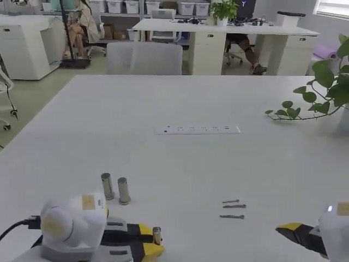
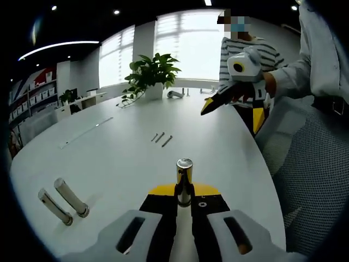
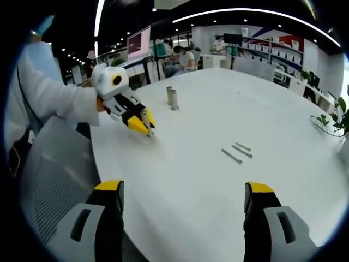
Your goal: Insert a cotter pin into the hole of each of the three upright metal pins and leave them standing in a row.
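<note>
Two upright metal pins [image 1: 115, 189] stand side by side on the white table [image 1: 180, 98], left of centre; they show again as pins [image 2: 62, 199] and pins [image 3: 172, 98]. My left gripper [image 1: 155, 240] is shut on a third metal pin [image 1: 157, 235], held upright at the near left edge, pin [image 2: 184, 180] between the yellow jaws. Three cotter pins [image 1: 233, 209] lie flat in a small group to the right, cotter pins [image 2: 161, 138], cotter pins [image 3: 236, 152]. My right gripper [image 3: 182, 191] stands open at the near right, gripper [image 1: 286, 229], with nothing in it.
A white power strip [image 1: 197, 129] lies across the middle of the table. A potted vine [image 1: 319, 90] trails in at the right edge. Desks, chairs and seated people are beyond the far edge.
</note>
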